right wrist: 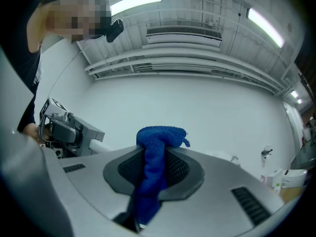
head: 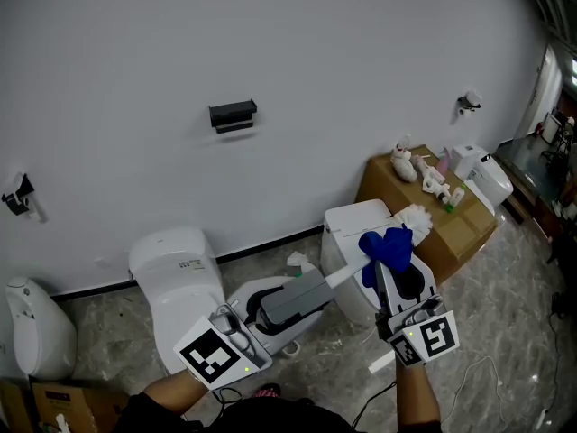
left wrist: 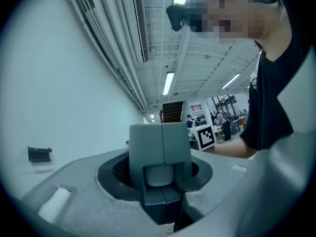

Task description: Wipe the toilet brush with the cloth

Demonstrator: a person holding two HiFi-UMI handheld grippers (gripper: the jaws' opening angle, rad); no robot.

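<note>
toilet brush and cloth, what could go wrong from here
1. The cloth sits in the right claw as a narrow bunch, so rubbing along the toilet brush might tug it loose.
2. The left claw grips the brush only at its grey handle end; pressing near the bristles could lever the brush askew in that grip.

A mock bathroom inside an industrial hall. Toilets (head: pixel 176 282) line a bare white wall (head: pixel 270 43), a cardboard box (head: pixel 460 228) at two o'clock; exposed ducts (left wrist: pixel 140 28) and strip lights (left wrist: pixel 169 83) run overhead.
</note>
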